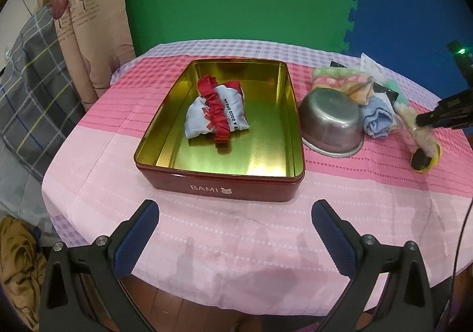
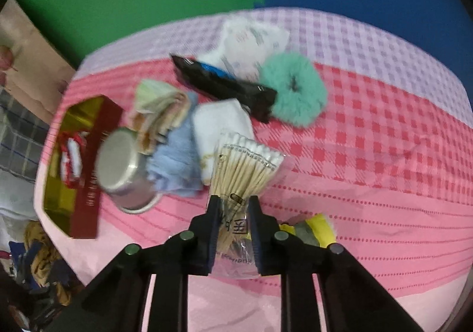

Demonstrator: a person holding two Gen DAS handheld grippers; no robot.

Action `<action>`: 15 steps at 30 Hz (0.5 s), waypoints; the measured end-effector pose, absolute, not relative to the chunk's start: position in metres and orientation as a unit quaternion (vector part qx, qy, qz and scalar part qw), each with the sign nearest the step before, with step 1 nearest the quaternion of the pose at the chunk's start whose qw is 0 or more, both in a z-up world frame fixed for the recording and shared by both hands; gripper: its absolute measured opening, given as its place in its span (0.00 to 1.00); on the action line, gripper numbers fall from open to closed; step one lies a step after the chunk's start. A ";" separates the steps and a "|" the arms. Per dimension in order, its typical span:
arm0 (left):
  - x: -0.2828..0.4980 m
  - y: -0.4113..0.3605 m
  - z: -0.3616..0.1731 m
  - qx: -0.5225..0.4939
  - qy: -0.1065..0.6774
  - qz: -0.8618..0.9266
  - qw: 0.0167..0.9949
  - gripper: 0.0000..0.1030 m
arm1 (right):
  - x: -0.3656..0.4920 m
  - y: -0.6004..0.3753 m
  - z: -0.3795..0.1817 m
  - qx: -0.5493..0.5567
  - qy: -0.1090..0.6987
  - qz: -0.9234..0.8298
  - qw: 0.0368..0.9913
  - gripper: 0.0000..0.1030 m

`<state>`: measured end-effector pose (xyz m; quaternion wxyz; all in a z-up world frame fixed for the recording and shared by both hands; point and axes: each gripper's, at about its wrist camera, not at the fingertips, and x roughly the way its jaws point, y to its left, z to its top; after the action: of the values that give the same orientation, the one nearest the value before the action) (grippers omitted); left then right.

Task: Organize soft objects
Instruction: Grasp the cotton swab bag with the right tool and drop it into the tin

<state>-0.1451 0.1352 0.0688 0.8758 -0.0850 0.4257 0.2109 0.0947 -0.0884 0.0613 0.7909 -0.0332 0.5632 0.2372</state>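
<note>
Two grippers in view. Right gripper [image 2: 233,208] clenched on clear packet of cotton swabs [image 2: 245,166], near the blue cloth [image 2: 174,169]. Left gripper [image 1: 235,211] released, jaws wide, nothing between them, near side of red tin [image 1: 224,184]; red scrunchie [image 1: 215,113] lies inside tin.

In the right wrist view the red tin [image 2: 88,172] and steel bowl [image 2: 124,169] are motion-blurred, and the yellow thing [image 2: 320,227] lies half hidden behind the jaws.
</note>
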 end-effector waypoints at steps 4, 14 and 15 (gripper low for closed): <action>-0.146 0.136 0.071 -0.090 0.421 0.217 0.876 1.00 | 0.080 -0.076 0.084 -0.017 0.544 0.273 0.793 0.18; -0.153 0.146 0.076 -0.094 0.405 0.257 0.872 1.00 | 0.061 0.027 0.120 0.000 0.522 0.377 0.765 0.18; -0.154 0.147 0.078 -0.093 0.401 0.264 0.872 1.00 | 0.059 0.044 0.119 -0.002 0.521 0.386 0.761 0.18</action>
<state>-0.1542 0.1474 0.0775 0.8723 -0.0927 0.4010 0.2641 0.0594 0.0437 0.1195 0.7610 -0.0023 0.5211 0.3863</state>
